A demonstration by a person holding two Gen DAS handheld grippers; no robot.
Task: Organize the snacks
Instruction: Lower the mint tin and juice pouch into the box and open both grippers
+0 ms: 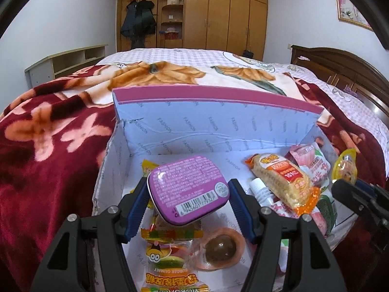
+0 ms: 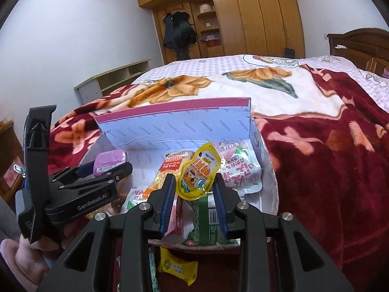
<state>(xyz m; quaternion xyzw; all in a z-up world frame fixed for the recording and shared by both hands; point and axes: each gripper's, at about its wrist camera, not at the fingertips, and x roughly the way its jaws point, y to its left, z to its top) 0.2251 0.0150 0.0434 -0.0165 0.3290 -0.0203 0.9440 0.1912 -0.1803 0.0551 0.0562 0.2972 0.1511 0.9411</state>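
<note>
Holding a purple tin point(image 1: 188, 188) between its pads, the left hand-held gripper point(image 1: 188, 209) is hanging over the open box point(image 1: 214, 126) on the bed point(image 1: 48, 160); bare floor is showing around the tin, while the upright lid is walling off the far edge. The right hand-held gripper point(image 2: 194, 194) is pinching a yellow pouch point(image 2: 198, 170) above the crowded right side. Only the right view is showing a yellow packet point(image 2: 177, 267) outside the box's near edge. A rice cracker pack point(image 1: 284, 180) and burger gummy bag point(image 1: 170, 260) are lying inside.

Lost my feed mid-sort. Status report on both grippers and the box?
Left gripper shut on purple oval tin. Right gripper shut on yellow snack pouch. Both over open cardboard box, snacks piled inside. Nothing blocking.
</note>
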